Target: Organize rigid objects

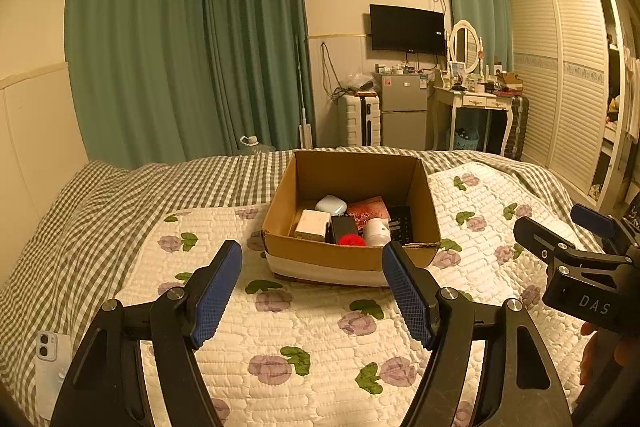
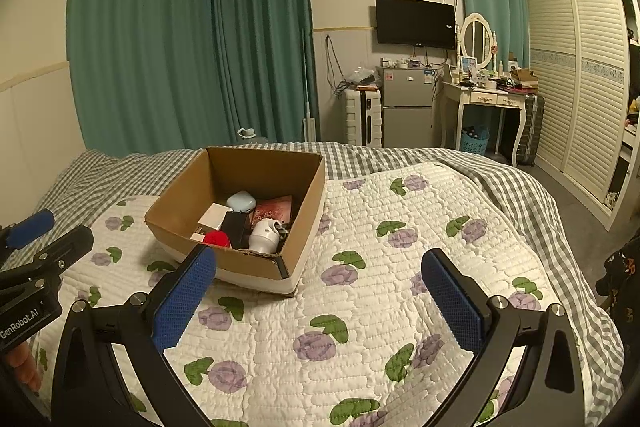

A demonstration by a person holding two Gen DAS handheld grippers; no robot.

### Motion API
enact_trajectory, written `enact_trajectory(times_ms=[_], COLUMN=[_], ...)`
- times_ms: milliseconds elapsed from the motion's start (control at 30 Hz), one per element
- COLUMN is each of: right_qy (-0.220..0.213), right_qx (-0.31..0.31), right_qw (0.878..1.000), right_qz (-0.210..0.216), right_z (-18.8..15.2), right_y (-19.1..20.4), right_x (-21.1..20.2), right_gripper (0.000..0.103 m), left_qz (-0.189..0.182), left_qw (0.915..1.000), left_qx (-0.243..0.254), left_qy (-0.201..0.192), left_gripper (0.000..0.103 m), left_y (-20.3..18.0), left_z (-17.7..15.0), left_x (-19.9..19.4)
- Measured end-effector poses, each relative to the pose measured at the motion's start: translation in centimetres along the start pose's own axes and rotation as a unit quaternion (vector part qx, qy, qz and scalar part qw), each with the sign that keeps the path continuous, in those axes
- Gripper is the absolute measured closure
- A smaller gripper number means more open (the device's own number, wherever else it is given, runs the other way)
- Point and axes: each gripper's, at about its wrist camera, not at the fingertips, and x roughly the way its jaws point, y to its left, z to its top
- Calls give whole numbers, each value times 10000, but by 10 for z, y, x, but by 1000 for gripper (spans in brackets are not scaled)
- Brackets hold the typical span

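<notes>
A cardboard box sits on the flowered quilt on the bed, holding a white cube, a pale blue case, a black block, a red ball, a white jar and a pink card. The left gripper hovers near the box's front wall, jaws spread wide and empty. The right gripper hovers to the right over the quilt, also wide and empty; a white phone lies far left.

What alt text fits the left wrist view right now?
An open cardboard box of small items sits on a floral quilt ahead of the open, empty left gripper. The right gripper shows at the right edge, and a white phone lies lower left.
</notes>
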Motion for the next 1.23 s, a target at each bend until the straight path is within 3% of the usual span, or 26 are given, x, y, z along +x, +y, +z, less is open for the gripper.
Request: enact_trajectory(times_ms=[1233], right_qy=[67], right_qx=[35], right_qw=[10000], right_qz=[8], right_z=[-2], right_y=[3], right_x=[2], right_gripper=[0], left_qz=[-3], left_qw=[10000], left_qx=[60], left_qy=[31], left_gripper=[28], left_y=[3], left_z=[-7], left_x=[3])
